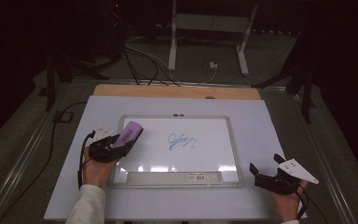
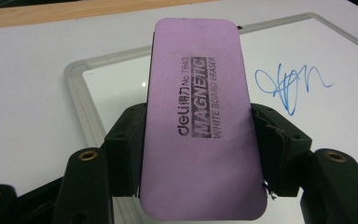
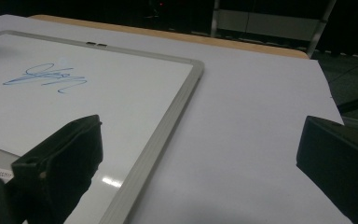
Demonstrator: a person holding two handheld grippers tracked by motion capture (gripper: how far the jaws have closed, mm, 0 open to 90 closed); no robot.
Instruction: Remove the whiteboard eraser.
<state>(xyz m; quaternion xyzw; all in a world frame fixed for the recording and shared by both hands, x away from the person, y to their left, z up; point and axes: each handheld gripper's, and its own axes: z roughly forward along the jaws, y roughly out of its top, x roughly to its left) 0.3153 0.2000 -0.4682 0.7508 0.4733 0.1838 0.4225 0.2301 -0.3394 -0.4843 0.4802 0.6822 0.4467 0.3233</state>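
- Eraser (image 2: 200,121): purple rounded slab, matte face with black print; clamped between the jaws of the left gripper (image 1: 113,144) over the whiteboard's left edge.
- Whiteboard (image 1: 228,130): glossy, grey-framed, flat on the table (image 1: 270,126); blue scribble (image 1: 182,140) mid-board.
- Right gripper (image 1: 269,170): jaws wide apart, empty, beside the board's lower right corner.

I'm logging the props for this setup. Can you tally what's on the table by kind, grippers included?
Whiteboard, bearing a blue scribble: 1
Purple board eraser, held in the left gripper: 1
Grippers, the left one and the right gripper: 2
Total: 4
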